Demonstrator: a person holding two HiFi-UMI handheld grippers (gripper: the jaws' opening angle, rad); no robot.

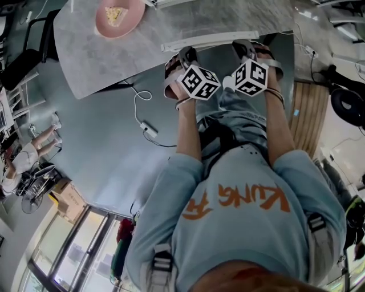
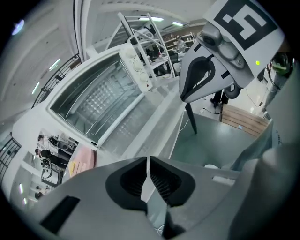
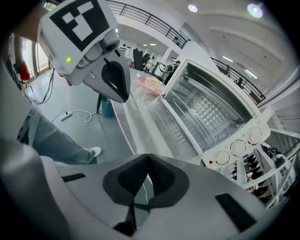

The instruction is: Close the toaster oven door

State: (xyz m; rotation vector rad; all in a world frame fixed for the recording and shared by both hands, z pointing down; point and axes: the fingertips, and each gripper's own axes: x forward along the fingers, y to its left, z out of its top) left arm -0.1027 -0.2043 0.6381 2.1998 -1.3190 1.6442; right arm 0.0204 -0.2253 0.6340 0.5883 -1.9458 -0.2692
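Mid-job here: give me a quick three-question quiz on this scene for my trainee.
1. True or false: the toaster oven has its door folded down open.
2. What do the left tongs hold? A) a plate B) the door handle C) nothing, they are shut and empty
3. Fill in: the plate is ___ in colour.

Key: 1 true; 2 C; 3 pink.
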